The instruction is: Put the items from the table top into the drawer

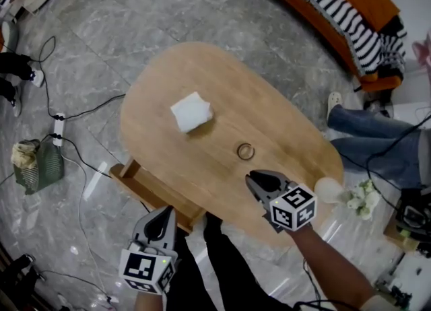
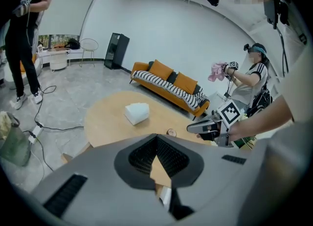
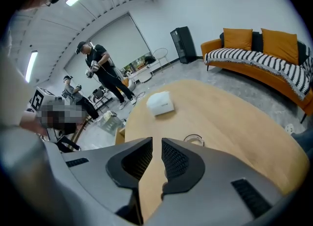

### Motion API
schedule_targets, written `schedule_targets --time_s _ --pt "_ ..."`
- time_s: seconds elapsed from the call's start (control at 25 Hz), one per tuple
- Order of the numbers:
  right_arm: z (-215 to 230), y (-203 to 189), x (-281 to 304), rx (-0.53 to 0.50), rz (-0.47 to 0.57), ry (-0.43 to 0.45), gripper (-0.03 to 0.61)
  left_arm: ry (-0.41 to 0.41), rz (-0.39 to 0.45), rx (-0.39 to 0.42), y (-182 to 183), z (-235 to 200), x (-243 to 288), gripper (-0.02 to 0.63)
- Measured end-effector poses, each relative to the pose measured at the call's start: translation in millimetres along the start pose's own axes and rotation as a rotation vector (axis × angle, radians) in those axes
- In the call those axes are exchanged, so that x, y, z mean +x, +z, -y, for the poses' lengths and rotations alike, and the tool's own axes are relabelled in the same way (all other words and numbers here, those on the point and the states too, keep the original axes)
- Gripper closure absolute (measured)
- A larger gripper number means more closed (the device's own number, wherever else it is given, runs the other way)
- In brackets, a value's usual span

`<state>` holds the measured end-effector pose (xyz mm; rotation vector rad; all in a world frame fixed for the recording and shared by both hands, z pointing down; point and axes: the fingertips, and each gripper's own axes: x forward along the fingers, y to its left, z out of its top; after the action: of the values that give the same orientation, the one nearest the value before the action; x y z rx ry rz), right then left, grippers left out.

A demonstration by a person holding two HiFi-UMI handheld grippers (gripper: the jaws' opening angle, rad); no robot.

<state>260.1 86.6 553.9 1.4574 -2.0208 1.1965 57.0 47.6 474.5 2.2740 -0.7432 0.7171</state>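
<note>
You are holding both grippers low over the near edge of the counter (image 1: 222,81). The left gripper (image 1: 163,213) is hanging with its jaws pressed together and nothing between them. The right gripper (image 1: 254,179) is showing only a narrow slit between its jaws, also with nothing in it.

Below the left gripper, the drawer (image 1: 143,191) is sticking out from the counter's left side. Just beyond the right gripper, a ring (image 1: 245,151) is lying flat on the wood. Farther off, toward the middle, a white pack (image 1: 191,112) is sitting well apart from the ring.

The likely trouble: the ring is lying thin and flat, so jaws coming down on it may be skidding it toward the edge rather than pinching it. The slit is also looking too narrow for the pack, which seems soft and may be crumpling or slipping.

The counter edge is hiding most of the drawer's inside, so what it is holding is unclear. Whether the pack is tissue or cloth is hard to tell.
</note>
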Motion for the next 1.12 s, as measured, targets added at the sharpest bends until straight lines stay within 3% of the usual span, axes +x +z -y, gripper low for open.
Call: schedule_targets --time_s 0.76,1.12 --pt "56 -30 71 -0.099 -0.118 -0.094 0.462 -0.033 -0.033 -0.06 -46 -5 48 0.614" --pt "73 -39 91 -0.221 -0.229 -0.157 0.436 -0.043 -0.057 -0.072 -57 -10 50 0.614"
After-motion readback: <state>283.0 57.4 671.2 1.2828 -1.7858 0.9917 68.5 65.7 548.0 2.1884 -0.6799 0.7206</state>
